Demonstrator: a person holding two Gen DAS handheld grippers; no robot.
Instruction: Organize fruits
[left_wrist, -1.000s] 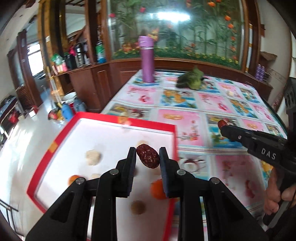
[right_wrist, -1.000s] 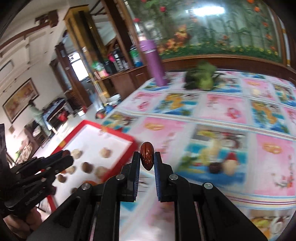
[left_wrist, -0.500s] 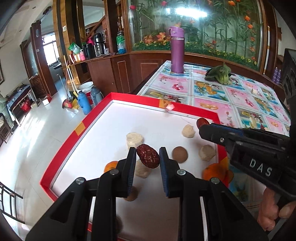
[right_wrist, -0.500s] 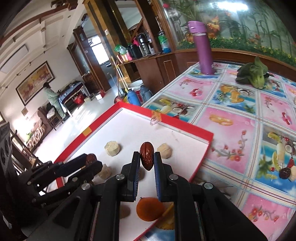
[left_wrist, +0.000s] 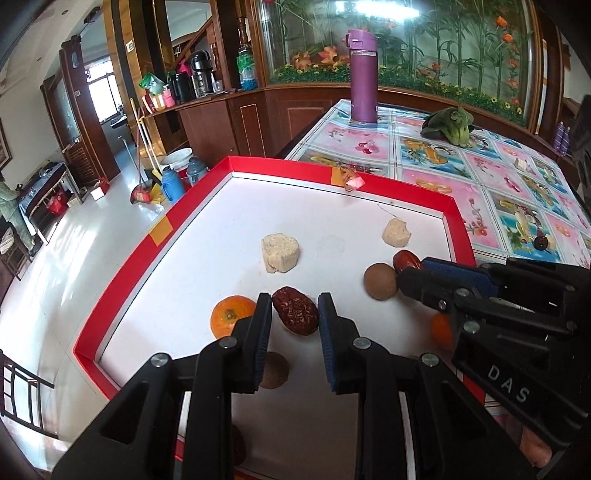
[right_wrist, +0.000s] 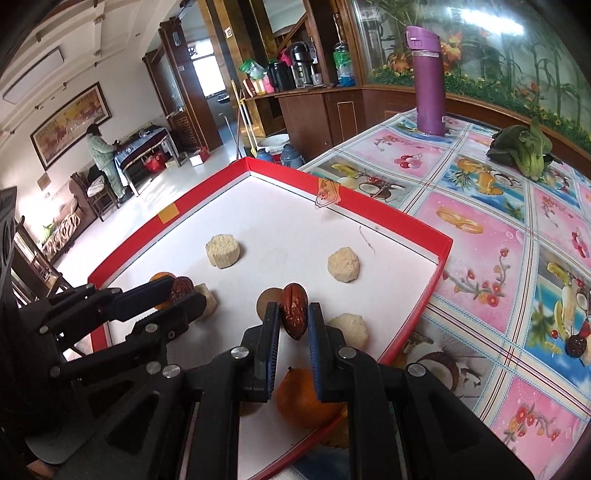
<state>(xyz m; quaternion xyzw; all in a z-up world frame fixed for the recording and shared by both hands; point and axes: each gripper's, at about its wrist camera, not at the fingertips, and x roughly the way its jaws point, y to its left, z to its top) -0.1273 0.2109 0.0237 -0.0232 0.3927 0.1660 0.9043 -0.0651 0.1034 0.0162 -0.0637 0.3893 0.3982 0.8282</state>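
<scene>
While both grippers carry dates, they now hang over the red tray – drop-off looks next.

L to R: left gripper (left_wrist: 294, 314) is clamped on a wrinkled red date (left_wrist: 295, 310), held above the tray's white floor w/ an orange (left_wrist: 229, 320) just beside its left finger. Right gripper (right_wrist: 291, 315) is clenched on a smoother date (right_wrist: 293, 311), above a brown round fruit (right_wrist: 266, 300), near the tray (right_wrist: 424, 230) edge. Vs a sec ago, when the right gripper was over the tablecloth (right_wrist: 480, 236) & the left only at the tray's edge, both are well inside the rim. Judgement: transport's done, so lower & release each date, prob near like fruit; one dark fruit (right_wrist: 576, 346) remains out on the cloth.
</scene>
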